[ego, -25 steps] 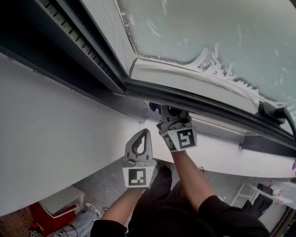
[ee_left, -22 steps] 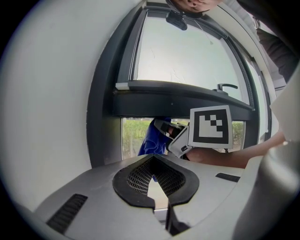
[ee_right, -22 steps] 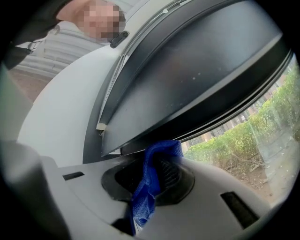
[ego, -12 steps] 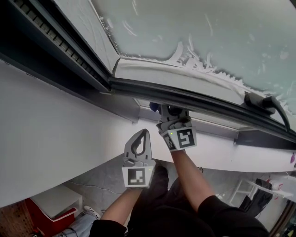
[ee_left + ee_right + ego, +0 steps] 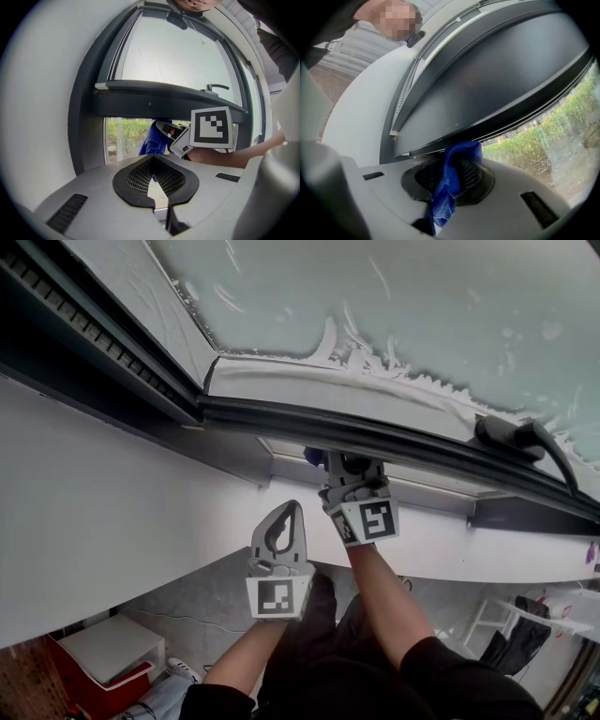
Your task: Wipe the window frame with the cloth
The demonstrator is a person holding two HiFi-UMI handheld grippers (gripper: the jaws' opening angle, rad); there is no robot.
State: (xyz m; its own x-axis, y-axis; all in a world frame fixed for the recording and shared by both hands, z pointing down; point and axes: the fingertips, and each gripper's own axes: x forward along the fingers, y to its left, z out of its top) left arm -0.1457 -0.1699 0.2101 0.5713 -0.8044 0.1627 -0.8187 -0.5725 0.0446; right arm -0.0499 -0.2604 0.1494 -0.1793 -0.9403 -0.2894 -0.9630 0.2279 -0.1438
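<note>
A frosted pane [image 5: 422, 306], streaked white along its lower edge, fills the top of the head view. Below it a broad white ledge [image 5: 94, 502] runs across the picture. Between the two the dark window frame [image 5: 375, 437] is seen, with a black handle [image 5: 511, 435] on it at the right. In the left claw's view the same frame [image 5: 164, 98] is shown as a tilted sash, with greenery visible through the gap beneath it.

Both forearms are stretched forward from the bottom of the head view. The right claw [image 5: 342, 467] is held up against the underside of the frame, its marker cube [image 5: 373, 519] turned toward the camera. The left claw [image 5: 292, 514] is held just beside and below it, over the ledge and apart from the frame.

In its own view the right claw [image 5: 457, 176] is seen closed on the blue cloth [image 5: 450, 187], which is pinched between the pads, and the cloth's upper fold is pressed to the frame's lower edge [image 5: 487, 93]. The left claw [image 5: 154, 178] is seen with its jaws brought together and nothing between them. From the left claw's view the cloth [image 5: 152, 140] is seen sticking out ahead of the right claw [image 5: 169, 132], under the sash. In the head view only a small blue tip of the cloth [image 5: 312, 457] is seen, at the frame.
</note>
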